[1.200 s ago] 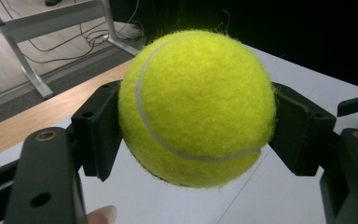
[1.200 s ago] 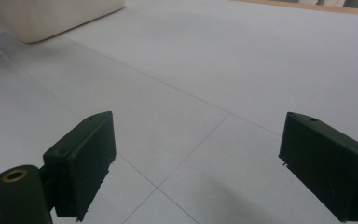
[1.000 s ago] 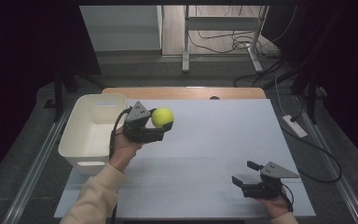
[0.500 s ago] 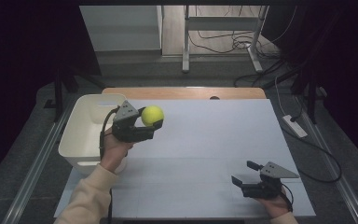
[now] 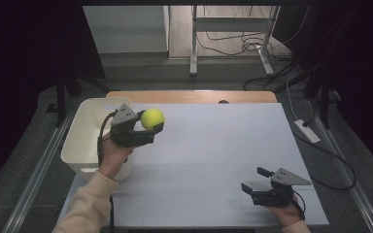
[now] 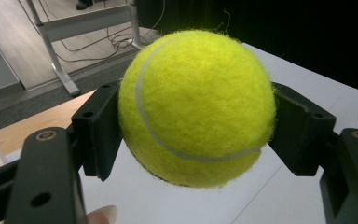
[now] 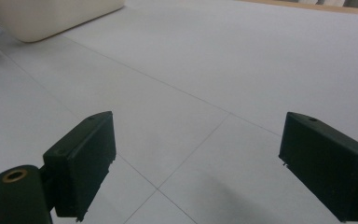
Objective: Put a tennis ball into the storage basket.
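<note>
My left gripper [image 5: 151, 127] is pinching the tennis ball [image 5: 152, 118], upper left of centre in the high view. Ball sits between both pads, one on each side, clamped tight. In the left gripper view the ball [image 6: 198, 109] takes up the middle of the frame, black pads [image 6: 100, 128] pressed into the felt on its left and right flanks, white seam curving across the front. Ball is held clear of the table [image 5: 213, 145]; its shadowed underside shows white surface below it.

White bin [image 5: 85, 141] is at the left edge of the table, left-centre of the high frame. The ball is just to the right of the bin's right wall, not over the opening. My left hand [image 5: 112, 155] overlaps the bin's near right corner in that view; can't tell if it touches.

My right gripper [image 5: 252, 180] is at the lower right of the high frame, low over the table; contact unclear. Jaws are spread wide, nothing between them. The right gripper view confirms it: both pads [image 7: 81, 161] apart at the bottom corners, bare white table [image 7: 214, 93] between them, the bin's corner [image 7: 51, 18] at upper left of that frame.

The two grippers are well apart.
</note>
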A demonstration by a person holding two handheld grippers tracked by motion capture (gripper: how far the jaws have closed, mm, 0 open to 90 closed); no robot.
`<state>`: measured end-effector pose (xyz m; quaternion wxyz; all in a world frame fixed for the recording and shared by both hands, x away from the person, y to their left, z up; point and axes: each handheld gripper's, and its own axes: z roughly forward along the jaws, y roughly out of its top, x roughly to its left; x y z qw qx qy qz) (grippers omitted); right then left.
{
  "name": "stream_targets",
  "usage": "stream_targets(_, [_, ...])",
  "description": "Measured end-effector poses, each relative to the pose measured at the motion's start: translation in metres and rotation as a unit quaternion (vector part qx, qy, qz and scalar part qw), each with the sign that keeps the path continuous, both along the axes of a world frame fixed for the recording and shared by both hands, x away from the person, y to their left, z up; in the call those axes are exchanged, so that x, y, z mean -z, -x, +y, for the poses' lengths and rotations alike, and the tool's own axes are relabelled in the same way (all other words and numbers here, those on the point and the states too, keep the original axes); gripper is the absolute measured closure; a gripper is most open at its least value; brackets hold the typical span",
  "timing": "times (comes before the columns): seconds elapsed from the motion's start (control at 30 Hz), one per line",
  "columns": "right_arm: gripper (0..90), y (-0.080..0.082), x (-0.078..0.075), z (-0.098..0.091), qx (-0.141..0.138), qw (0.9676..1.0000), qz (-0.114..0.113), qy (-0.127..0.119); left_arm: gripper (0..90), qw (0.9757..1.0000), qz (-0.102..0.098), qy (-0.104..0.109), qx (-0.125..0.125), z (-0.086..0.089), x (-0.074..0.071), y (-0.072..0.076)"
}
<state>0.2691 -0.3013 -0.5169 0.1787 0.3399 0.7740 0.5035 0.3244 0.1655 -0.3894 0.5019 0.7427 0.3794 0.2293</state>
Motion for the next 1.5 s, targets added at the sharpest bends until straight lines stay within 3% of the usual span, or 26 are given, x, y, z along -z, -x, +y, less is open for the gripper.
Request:
stream_targets(0.9, [10.6,0.000,0.000,0.001,-0.002,1.0000,-0.001,-0.003,26.8,0.9992,-0.002,0.000,-0.041,0.031,-0.001,0.002])
stream_targets(1.5, [10.6,0.000,0.000,0.001,-0.002,1.0000,-0.001,-0.001,26.8,0.9967,0.005,-0.004,-0.081,0.059,0.001,0.002])
